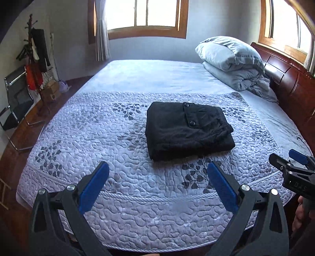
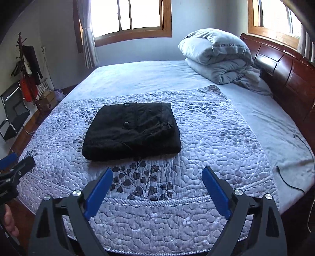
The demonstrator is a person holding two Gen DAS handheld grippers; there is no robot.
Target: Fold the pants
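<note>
Home bedroom: quilted bed [image 1: 137,197], wooden headboard [image 1: 285,78], curtained window [image 1: 145,17].

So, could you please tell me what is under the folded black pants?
The pants lie on the patterned quilt that covers the bed. The patch of quilt directly beneath them is hidden.

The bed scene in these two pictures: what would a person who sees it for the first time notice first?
First the folded black pants with two snap buttons, a neat dark block on the pale quilted bedspread with grey leaf prints. Next the blue-padded left gripper and right gripper, both open and held apart from the pants over the near edge. Then the rolled light grey duvet, beside the reddish wooden headboard.
</note>
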